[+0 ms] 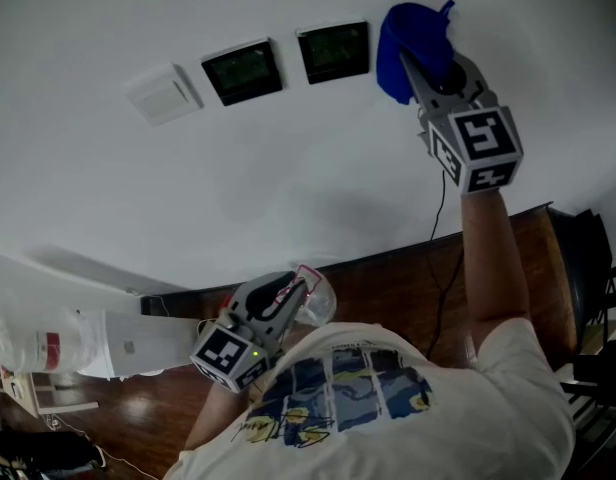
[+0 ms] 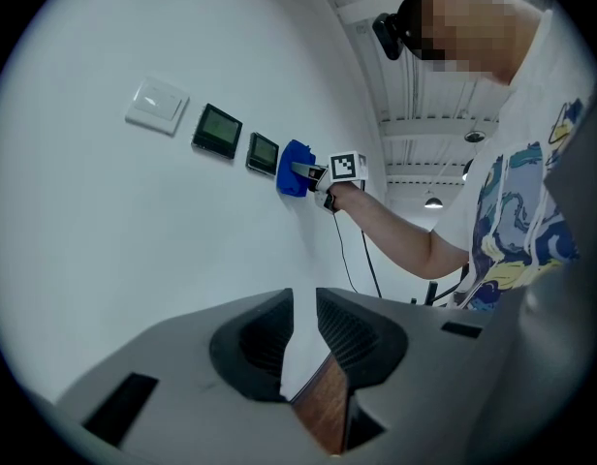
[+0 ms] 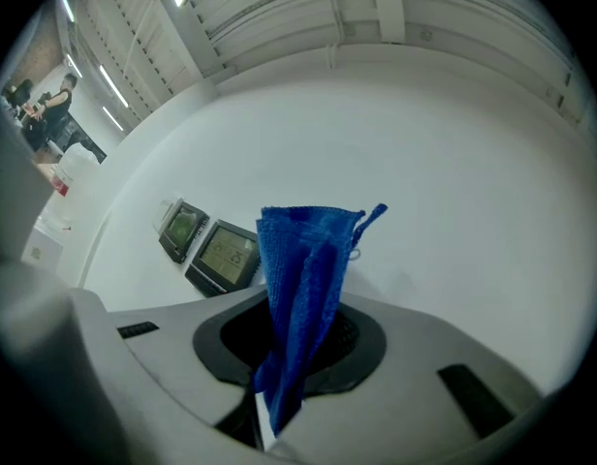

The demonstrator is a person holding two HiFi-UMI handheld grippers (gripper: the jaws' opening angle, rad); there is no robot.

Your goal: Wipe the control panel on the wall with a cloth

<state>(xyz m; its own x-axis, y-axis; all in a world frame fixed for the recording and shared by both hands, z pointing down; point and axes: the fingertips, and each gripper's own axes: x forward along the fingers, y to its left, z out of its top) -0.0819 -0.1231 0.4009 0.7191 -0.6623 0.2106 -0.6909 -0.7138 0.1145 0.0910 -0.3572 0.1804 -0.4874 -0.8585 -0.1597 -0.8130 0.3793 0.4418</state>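
Right gripper (image 3: 298,352): my fingers clench the soft, limp blue microfibre cloth (image 3: 303,279) by its bunched lower end | cloth at white wall (image 1: 288,168), just right of dark square control panel (image 3: 224,257) | left gripper (image 2: 303,323): fingers slightly parted, empty.

**Right arm raised, left arm tucked in**

The right arm (image 1: 491,258) reaches up and forward, nearly straight from shoulder to wrist, with the forearm bare below a short sleeve. At its end, the right gripper (image 1: 416,60) points away from the body, its marker cube facing back toward the head. Its jaws are closed on a blue cloth (image 3: 303,279), which stands bunched up out of them.

The left arm (image 1: 216,420) is bent and held low, close to the chest. The left gripper (image 1: 304,290) angles up toward the right one. Its jaws stand a narrow gap apart with nothing between them.
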